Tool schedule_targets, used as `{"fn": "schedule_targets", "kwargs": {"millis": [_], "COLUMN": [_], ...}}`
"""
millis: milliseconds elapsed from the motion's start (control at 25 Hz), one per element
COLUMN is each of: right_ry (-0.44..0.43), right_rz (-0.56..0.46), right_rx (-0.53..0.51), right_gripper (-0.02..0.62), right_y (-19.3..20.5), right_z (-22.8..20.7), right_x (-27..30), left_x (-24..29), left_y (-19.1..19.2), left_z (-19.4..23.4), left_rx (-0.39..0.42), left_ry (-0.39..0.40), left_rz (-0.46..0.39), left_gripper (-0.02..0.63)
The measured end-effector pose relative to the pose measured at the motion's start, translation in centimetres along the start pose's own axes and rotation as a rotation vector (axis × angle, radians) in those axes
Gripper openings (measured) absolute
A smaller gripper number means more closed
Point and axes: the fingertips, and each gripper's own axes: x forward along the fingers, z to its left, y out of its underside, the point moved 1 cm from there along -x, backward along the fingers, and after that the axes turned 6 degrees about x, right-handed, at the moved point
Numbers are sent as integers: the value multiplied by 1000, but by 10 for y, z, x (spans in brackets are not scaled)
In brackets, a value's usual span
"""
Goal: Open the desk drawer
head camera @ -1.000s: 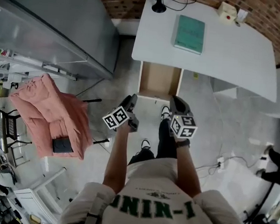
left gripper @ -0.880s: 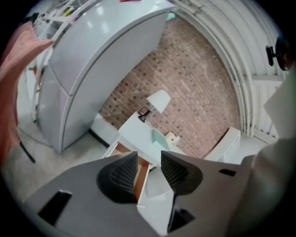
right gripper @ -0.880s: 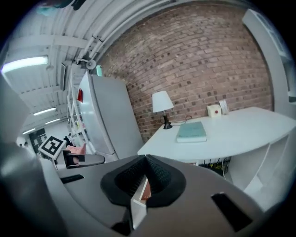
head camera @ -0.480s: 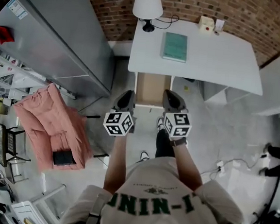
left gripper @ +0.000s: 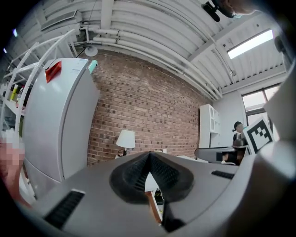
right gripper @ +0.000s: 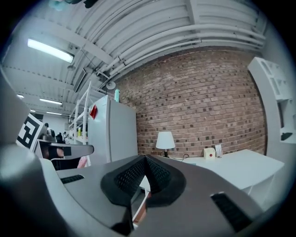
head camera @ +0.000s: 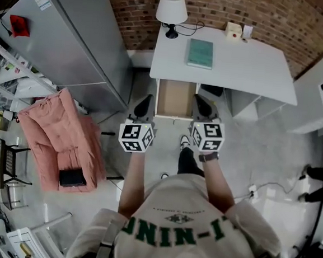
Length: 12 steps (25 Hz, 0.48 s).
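Note:
The white desk stands against the brick wall, and its wooden drawer is pulled out toward me. I hold both grippers up side by side in front of it, apart from it. The left gripper is just left of the drawer's front and the right gripper just right of it. In the left gripper view the left gripper has its pads together with nothing between them, and the drawer shows below. In the right gripper view the right gripper is likewise shut and empty.
On the desk are a white lamp, a teal book and a small white box. A grey fridge stands to the left, with a chair draped in pink cloth near it. A person's legs show at far right.
Both grippers have risen from low by my legs to level in front of the open drawer. The left one has rolled upright. The drawer stays pulled out.

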Motion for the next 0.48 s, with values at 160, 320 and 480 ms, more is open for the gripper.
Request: {"fn": "schedule_targets", "kwargs": {"millis": [160,320,480], "right_ry": [15,29,33], "right_rz": [-3,-21,-29], "right_rx": [-9,-7,-1], "right_gripper": [2,2,2], "right_y": [0,0,4], "right_z": [5,12,23], "right_x": [-15,-35,-55], "left_x": [-15,-34,-52], "left_y": [-6,-8,-6], "left_z": [-1,-7,-11], "left_rx": [17,35,44], "left_ry": [-7,-6,-12], "left_rz": [-14,-31,-35], "left_gripper": [2,2,2]}}
